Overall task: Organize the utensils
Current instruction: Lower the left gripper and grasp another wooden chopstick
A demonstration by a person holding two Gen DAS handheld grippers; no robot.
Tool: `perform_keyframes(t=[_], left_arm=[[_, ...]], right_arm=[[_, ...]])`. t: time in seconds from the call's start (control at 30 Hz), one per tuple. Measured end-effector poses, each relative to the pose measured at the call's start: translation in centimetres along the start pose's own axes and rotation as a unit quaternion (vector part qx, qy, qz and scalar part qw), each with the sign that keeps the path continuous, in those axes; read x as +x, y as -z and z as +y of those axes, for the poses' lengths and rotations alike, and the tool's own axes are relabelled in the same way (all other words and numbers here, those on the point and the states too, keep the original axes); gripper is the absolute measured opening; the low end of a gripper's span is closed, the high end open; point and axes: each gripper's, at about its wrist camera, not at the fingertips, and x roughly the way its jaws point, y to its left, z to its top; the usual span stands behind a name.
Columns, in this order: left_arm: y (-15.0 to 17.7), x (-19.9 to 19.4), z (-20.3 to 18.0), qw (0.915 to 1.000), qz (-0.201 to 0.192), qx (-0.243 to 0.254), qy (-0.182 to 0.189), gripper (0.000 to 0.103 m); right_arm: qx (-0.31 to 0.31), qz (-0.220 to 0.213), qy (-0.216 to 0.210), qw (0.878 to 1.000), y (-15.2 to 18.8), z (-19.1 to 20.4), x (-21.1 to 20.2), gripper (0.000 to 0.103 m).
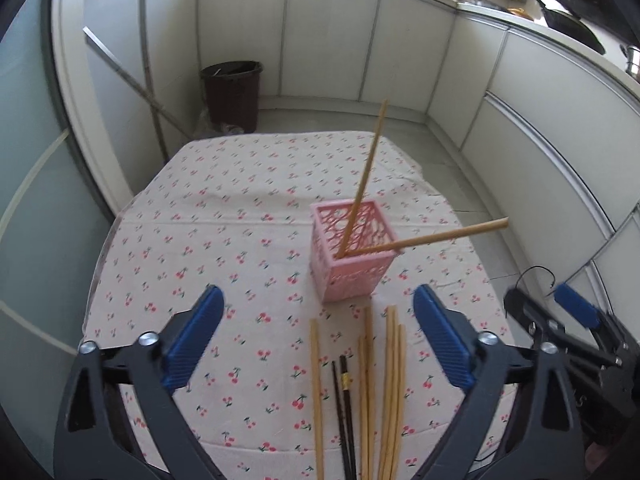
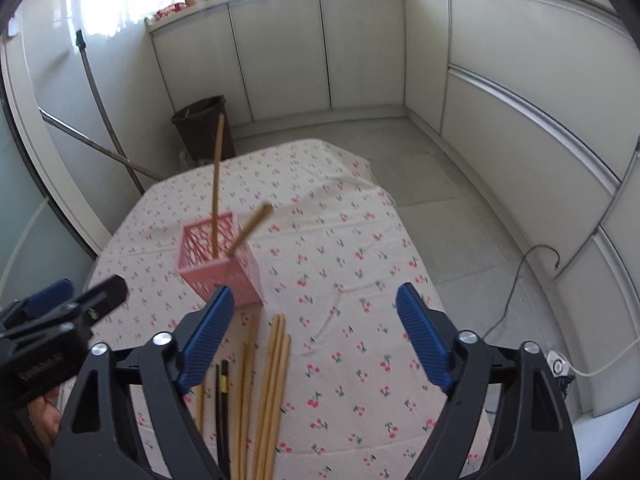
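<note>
A pink lattice holder [image 1: 350, 254] stands on the cherry-print tablecloth [image 1: 224, 216] with two wooden chopsticks [image 1: 368, 172] leaning out of it. Several wooden chopsticks [image 1: 390, 384] and a dark pair [image 1: 345, 400] lie on the cloth in front of it. My left gripper [image 1: 318, 320] is open and empty above the loose chopsticks. My right gripper [image 2: 315, 312] is open and empty, just right of the holder [image 2: 218, 264] and above the loose chopsticks [image 2: 272, 392]. The right gripper also shows at the right edge of the left wrist view [image 1: 576, 312]; the left shows in the right wrist view [image 2: 64, 308].
A dark waste bin [image 1: 234, 94] stands on the floor beyond the table, with mop handles [image 1: 148, 60] leaning on the wall. White cabinets [image 1: 400, 40] run along the back and right. A cable [image 2: 520, 300] and socket lie on the floor at the right.
</note>
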Motion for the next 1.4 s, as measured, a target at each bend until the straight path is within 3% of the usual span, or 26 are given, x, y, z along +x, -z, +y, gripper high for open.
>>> perform_keyframes(t=[0.33, 0.47, 0.57, 0.73, 0.8, 1.07, 1.17, 1.3, 1.4], left_arm=[[2.5, 4.1, 2.1, 0.9953, 0.093, -0.019, -0.019, 0.096], [3.4, 6.7, 3.4, 0.9888, 0.141, -0.043, -0.022, 0.096], [4.1, 9.0, 4.5, 0.9812, 0.178, -0.065, -0.036, 0.096], [5.0, 12.4, 5.7, 0.9692, 0.216, -0.112, -0.038, 0.096], [5.0, 13.1, 5.6, 0.9683, 0.218, -0.118, -0.025, 0.096], [4.9, 15.3, 4.9, 0.9692, 0.205, -0.132, -0.037, 0.093], [4.9, 15.6, 3.7, 0.9741, 0.19, -0.105, -0.064, 0.077], [4.9, 15.7, 1.1, 0.9797, 0.18, -0.046, -0.075, 0.038], [5.1, 15.6, 0.0, 0.981, 0.179, -0.025, -0.07, 0.02]], right_arm=[[0.016, 0.106, 0.015, 0.994, 4.1, -1.8, 3.1, 0.095], [0.056, 0.185, -0.01, 0.981, 6.5, -2.7, 5.3, 0.095], [0.097, 0.218, -0.026, 0.971, 7.4, -3.5, 6.3, 0.095], [0.124, 0.221, -0.03, 0.967, 7.3, -4.3, 6.3, 0.095], [0.127, 0.219, -0.029, 0.967, 7.3, -4.5, 6.2, 0.095], [0.142, 0.23, -0.04, 0.962, 7.4, -5.0, 6.5, 0.095], [0.143, 0.225, -0.038, 0.963, 7.2, -5.2, 6.4, 0.095], [0.148, 0.227, -0.038, 0.962, 7.3, -5.3, 6.5, 0.095], [0.147, 0.228, -0.038, 0.962, 7.3, -5.1, 6.5, 0.095]])
